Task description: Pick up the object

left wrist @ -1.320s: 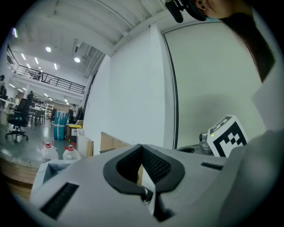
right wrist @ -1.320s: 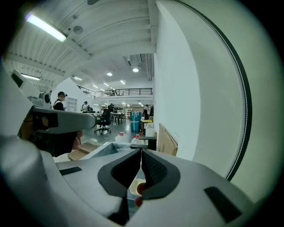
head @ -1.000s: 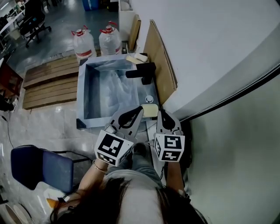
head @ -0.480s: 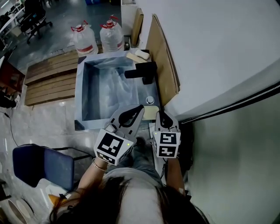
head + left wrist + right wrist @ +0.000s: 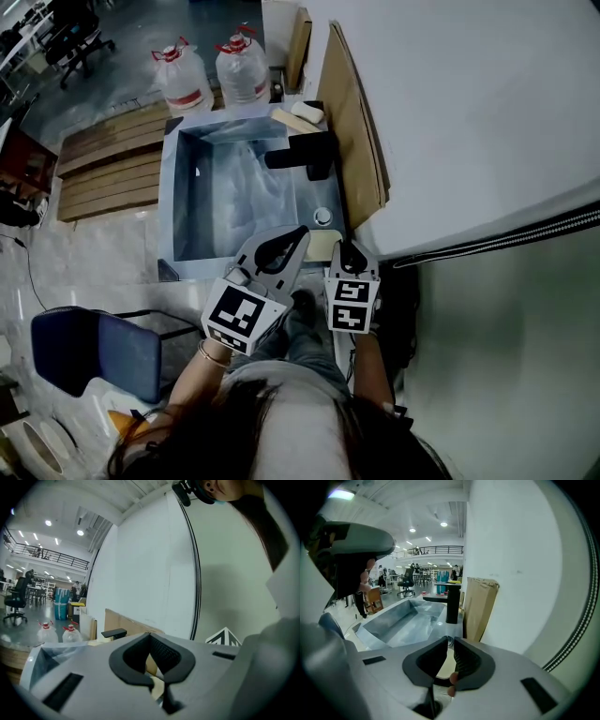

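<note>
We find a dull, brushed-metal sink [image 5: 178, 202], its basin lined with crinkled clear plastic film [image 5: 246, 187]. The tap [image 5: 305, 153] is matt black. Plain brown cardboard [image 5: 354, 131] meets a smooth white wall [image 5: 450, 84], with bare wooden planks [image 5: 98, 173] nearby. The left gripper [image 5: 286, 242] and right gripper [image 5: 347, 251] wear matt grey plastic, with ribbed black pads [image 5: 464, 660].
</note>
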Demonstrator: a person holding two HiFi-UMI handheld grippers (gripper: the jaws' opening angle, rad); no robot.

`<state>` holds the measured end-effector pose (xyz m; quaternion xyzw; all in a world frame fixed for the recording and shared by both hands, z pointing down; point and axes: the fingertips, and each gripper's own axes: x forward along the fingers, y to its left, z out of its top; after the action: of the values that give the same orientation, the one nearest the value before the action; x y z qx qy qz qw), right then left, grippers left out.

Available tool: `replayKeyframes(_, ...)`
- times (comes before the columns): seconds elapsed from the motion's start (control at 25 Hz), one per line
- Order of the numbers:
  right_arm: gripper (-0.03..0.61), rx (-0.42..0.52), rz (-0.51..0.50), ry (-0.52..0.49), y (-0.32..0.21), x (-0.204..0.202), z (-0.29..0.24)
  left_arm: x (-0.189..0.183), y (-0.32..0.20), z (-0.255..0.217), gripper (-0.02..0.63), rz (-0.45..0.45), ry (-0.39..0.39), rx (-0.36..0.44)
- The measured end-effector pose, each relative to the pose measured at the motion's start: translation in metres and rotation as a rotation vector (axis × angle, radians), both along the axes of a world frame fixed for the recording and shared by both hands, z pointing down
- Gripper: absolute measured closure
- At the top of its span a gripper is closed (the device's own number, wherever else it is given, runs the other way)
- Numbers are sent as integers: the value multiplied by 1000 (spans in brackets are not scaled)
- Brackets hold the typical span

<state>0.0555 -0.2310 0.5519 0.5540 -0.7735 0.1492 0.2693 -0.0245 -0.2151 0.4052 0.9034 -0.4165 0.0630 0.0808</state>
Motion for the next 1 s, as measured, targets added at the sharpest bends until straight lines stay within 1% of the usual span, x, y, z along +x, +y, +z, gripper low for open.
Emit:
replayKeyframes(0.36, 508, -105, 17, -7, -10, 4, 39, -2, -20, 14, 606, -19, -13, -35)
replayKeyframes(0.52, 505, -124, 22, 3, -15, 8, 53, -1, -27, 19, 606, -20, -17, -45)
replayKeyframes(0.68, 502, -167, 31, 5, -17, 10, 65, 0, -31, 27, 606, -22, -20, -68)
replayKeyframes(1.0, 500, -222, 59, -28, -20, 15, 85, 6, -38, 37, 606, -11, -27, -87)
